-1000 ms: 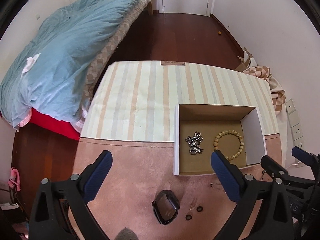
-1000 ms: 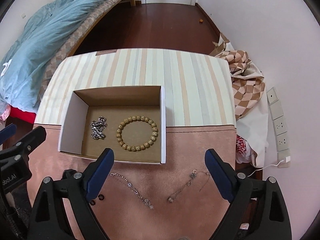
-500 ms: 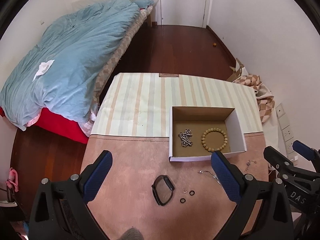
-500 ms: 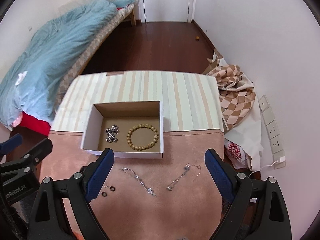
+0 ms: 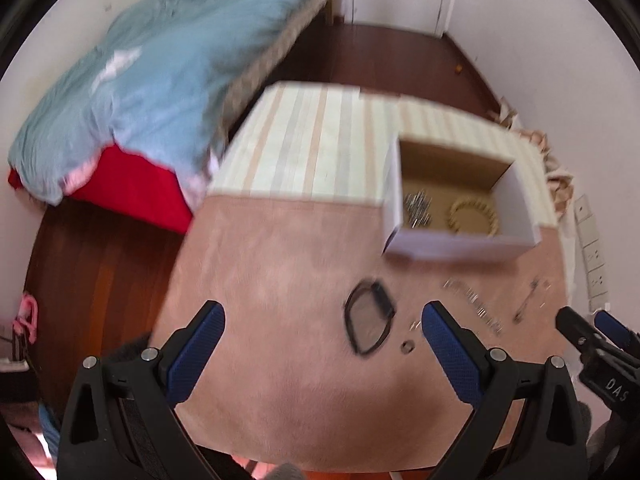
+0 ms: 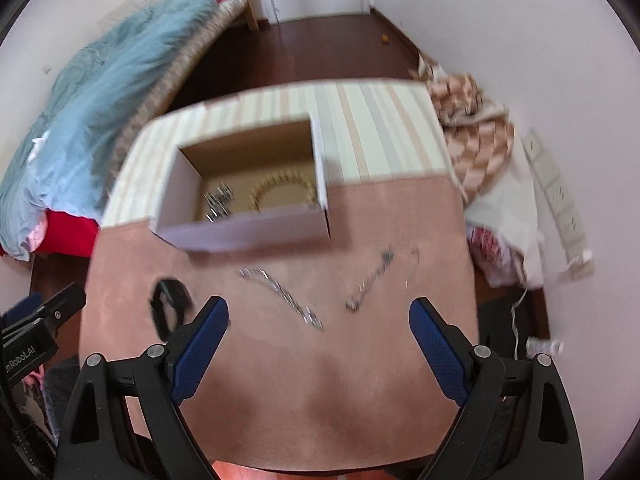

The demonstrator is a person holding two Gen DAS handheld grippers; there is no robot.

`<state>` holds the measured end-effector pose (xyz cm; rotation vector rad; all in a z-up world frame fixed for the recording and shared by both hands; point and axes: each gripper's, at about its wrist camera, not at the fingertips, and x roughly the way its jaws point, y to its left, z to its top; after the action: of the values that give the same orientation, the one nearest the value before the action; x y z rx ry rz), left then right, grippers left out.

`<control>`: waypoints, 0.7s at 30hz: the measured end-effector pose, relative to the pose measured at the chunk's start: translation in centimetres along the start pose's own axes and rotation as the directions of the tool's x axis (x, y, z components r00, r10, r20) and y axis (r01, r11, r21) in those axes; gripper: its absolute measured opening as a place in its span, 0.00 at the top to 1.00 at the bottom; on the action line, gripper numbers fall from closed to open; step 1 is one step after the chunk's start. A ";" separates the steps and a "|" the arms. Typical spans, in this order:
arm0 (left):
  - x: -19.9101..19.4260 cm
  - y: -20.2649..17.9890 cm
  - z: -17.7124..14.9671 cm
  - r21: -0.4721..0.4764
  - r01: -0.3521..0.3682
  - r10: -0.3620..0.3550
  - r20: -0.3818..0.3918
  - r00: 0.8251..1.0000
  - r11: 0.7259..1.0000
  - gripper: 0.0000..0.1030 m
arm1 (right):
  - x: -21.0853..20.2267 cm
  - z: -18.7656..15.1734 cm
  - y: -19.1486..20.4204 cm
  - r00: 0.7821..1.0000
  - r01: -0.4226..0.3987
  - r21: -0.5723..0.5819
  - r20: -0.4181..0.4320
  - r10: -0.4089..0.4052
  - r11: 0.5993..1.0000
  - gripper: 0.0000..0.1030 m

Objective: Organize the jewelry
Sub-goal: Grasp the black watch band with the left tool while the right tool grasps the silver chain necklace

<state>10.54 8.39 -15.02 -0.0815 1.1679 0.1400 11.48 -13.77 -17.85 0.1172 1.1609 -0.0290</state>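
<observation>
An open cardboard box stands on the table and holds a silver chain and a tan bead bracelet. On the pink mat in front of it lie a black band, small dark rings, a long silver chain and a second thin chain. My left gripper is open and empty above the mat, left of the band. My right gripper is open and empty above the two chains. Both views are motion-blurred.
The table has a striped cloth at the far half and a pink mat near me. A bed with a blue quilt stands to the left. A checked cloth heap and wall sockets are to the right.
Both grippers have pulled back and up from the box, then swung: the left view turned left, the right view tilted. The jewelry has not moved. Both grippers stayed open.
</observation>
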 end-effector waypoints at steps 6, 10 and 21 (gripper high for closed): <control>5.8 0.2 -1.8 -0.022 0.023 -0.025 -0.099 0.995 0.999 0.03 | 4.3 -2.7 -2.5 0.998 -0.015 0.074 -0.058 0.019 0.997 0.37; 8.5 -0.5 -2.4 -0.008 0.051 -0.052 -0.134 0.990 0.999 0.19 | 5.9 -3.6 -3.4 0.998 -0.041 0.084 -0.047 0.045 0.996 0.42; 10.7 -1.8 -3.4 0.046 0.100 -0.094 -0.110 0.989 0.994 0.93 | 9.4 -4.8 -1.3 0.999 -0.054 -0.025 0.004 0.055 0.998 0.43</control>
<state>11.82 6.88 -26.23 -0.1018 1.2721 0.0197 10.74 -14.17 -28.46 0.1268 1.1521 0.0331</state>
